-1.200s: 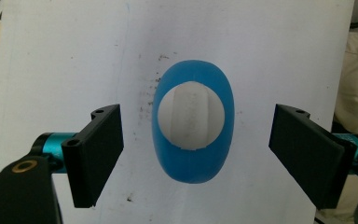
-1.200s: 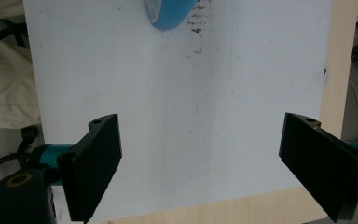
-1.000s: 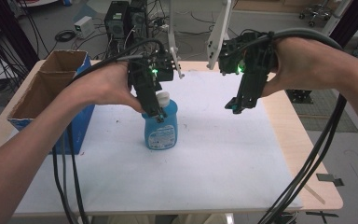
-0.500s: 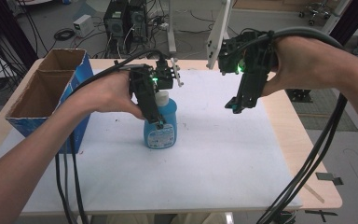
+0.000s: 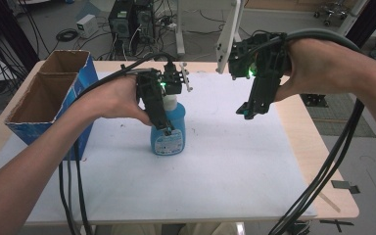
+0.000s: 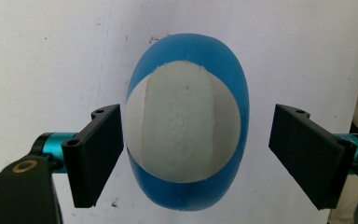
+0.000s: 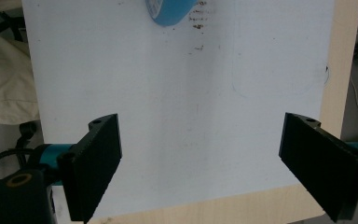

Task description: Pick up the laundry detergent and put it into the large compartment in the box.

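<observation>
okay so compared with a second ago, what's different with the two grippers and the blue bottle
Little has changed. The left gripper has stayed over the blue bottle, its hand shifting slightly. Its fingers are open on either side of the white cap, one near it, the other clear, so nothing is gripped. The right gripper still hovers open above the white mat. The bottle stands where it was, and so does the cardboard box.

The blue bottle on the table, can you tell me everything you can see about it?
The blue bottle looks like smooth plastic, with a rounded body, a white cap and a white-and-blue label low on its front. It stands upright on the white mat, near the middle of the table. The left gripper hangs right over it, open, its jaws either side of the cap. One jaw looks to be at the cap's edge; the other is clearly apart. A bit of the bottle's base also peeks into the right gripper view.
</observation>
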Tool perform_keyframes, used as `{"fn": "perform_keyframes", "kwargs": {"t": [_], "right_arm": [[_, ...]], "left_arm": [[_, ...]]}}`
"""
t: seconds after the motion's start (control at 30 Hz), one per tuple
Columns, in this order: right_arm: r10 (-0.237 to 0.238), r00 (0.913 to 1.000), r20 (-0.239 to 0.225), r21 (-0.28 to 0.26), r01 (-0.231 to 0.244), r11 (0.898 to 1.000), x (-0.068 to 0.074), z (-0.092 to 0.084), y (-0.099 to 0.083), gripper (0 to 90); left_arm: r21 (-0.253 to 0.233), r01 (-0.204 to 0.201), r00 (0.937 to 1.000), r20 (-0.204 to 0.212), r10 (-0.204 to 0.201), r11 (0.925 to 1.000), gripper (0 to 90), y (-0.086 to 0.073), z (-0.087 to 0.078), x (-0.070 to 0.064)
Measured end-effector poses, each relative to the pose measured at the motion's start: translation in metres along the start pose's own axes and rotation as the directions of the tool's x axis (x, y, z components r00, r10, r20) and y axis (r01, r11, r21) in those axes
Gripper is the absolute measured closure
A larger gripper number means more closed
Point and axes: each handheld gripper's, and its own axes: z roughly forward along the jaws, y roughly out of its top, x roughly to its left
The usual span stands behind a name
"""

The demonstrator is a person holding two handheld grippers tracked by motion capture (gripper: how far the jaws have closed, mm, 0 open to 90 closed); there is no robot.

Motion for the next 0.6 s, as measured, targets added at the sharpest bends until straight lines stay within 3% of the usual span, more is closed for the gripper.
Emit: {"fn": "perform_keyframes", "kwargs": {"t": [0.6], "right_arm": [[-0.001,1.0,-0.002,0.004,0.002,1.0,0.0007,0.0016,0.0009,12.3]], "left_arm": [[0.007,-0.008,0.9999,0.012,0.008,0.9999,21.6,0.0015,0.0032,0.0009]]}}
